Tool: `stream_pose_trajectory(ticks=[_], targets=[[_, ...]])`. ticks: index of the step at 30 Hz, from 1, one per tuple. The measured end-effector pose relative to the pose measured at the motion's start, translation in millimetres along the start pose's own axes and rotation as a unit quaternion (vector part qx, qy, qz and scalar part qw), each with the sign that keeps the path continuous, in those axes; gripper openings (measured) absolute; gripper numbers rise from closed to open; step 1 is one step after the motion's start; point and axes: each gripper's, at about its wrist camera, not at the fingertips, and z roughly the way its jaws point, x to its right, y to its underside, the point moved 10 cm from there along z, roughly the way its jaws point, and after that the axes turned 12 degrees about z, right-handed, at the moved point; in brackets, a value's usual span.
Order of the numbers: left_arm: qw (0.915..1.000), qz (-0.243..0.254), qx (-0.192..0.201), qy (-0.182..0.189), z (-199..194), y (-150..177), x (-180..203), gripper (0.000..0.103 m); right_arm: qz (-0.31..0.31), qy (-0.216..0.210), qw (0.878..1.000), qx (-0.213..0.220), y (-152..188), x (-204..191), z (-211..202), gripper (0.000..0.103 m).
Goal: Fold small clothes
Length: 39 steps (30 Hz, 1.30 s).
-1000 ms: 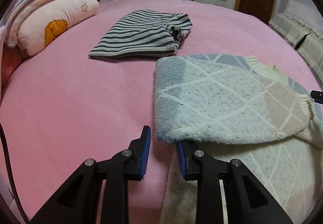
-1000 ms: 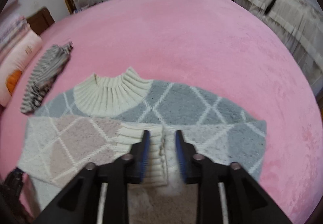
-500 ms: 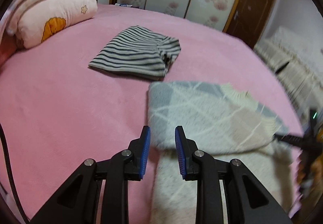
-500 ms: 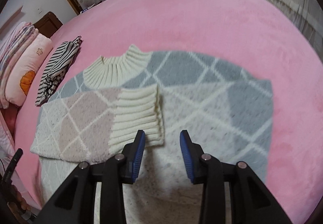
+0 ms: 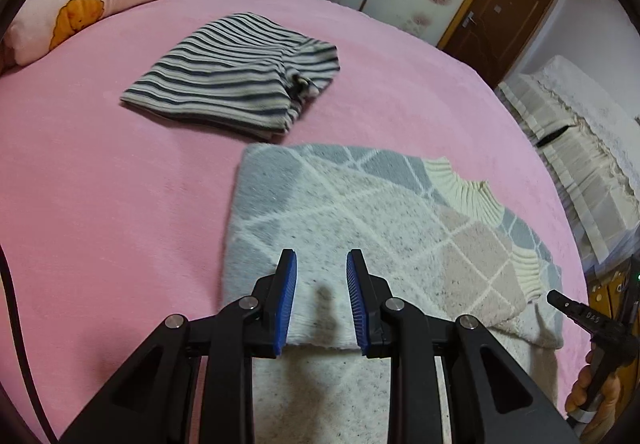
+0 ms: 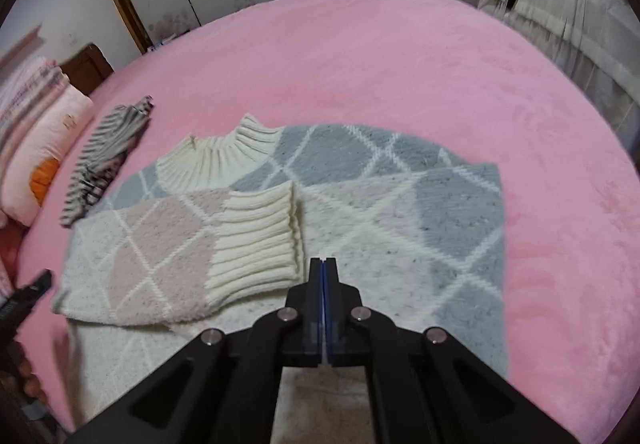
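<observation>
The only writing I can make out is white characters on the side of my right gripper where it shows at the edge of the left view; they look like "D45", though I cannot read them surely. The pillow at the head of the bed carries a small star and an orange figure, no words.

My left gripper stands narrowly parted, its blue pads apart with nothing between them; it hangs above the folded sleeve of the knit sweater, near the sleeve's folded edge, and I cannot tell whether a tip touches the wool. My right gripper has just been closing and its jaws now meet, blue pad against blue pad, empty. It points down at the sweater's pale body just beside the ribbed cuff, apart from it as far as I can see.

The sweater, grey, cream and pink diamonds with a ribbed cream collar, lies flat on the pink blanket right before me, one sleeve folded across the chest. The striped garment lies already folded farther up the bed, close beyond the sweater's shoulder, towards the pillow
</observation>
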Motion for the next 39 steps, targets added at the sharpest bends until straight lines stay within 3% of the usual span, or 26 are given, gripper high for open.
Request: stream_pose_trajectory(ticks=[4, 6, 8, 9, 13, 14, 18, 21, 24, 32, 39], targets=[[0.9999, 0.008, -0.007, -0.009, 7.4, 4.0, 0.8, 0.023, 0.023, -0.036, 0.999, -0.027, 3.4, -1.9, 8.6, 0.004], [0.9999, 0.007, -0.01, -0.012, 8.7, 5.2, -1.0, 0.023, 0.035, -0.05, 0.998, -0.035, 3.8, -4.3, 13.9, 0.014], [0.9998, 0.007, -0.01, -0.013, 9.6, 5.1, -2.7, 0.023, 0.05, -0.058, 0.996, -0.039, 3.5, -4.8, 20.5, 0.035], [0.9998, 0.007, -0.01, -0.013, 9.6, 5.0, -2.8, 0.023, 0.056, -0.063, 0.996, -0.04, 3.3, -5.2, 23.7, 0.037], [0.9998, 0.009, -0.01, -0.015, 9.9, 4.3, -2.6, 0.023, 0.059, -0.075, 0.994, -0.045, 2.8, -12.4, 34.0, 0.035], [0.9998, 0.01, -0.01, -0.016, 9.9, 4.1, -2.0, 0.023, 0.05, -0.074, 0.995, -0.044, 2.9, -16.5, 34.7, 0.019], [0.9998, 0.015, -0.007, -0.012, 9.4, 1.0, 2.8, 0.023, 0.015, -0.063, 0.998, -0.017, 0.2, -23.2, 19.5, 0.009], [0.9996, 0.025, -0.005, -0.015, 11.9, -1.9, 6.8, 0.023, 0.007, -0.058, 0.998, 0.012, -5.0, -20.9, 0.8, 0.008], [0.9993, 0.032, -0.013, -0.017, 20.2, -1.2, 9.3, 0.023, -0.008, -0.022, 0.999, 0.033, -6.9, -13.9, -4.9, 0.008], [0.9919, 0.091, -0.042, -0.078, 54.8, 12.0, 2.9, 0.023, -0.051, 0.04, 0.998, 0.02, 6.1, -2.2, 24.4, 0.008], [0.9902, 0.107, -0.039, -0.08, 56.2, 11.2, 1.3, 0.024, -0.064, 0.062, 0.996, 0.022, 8.1, 1.2, 26.7, 0.009]])
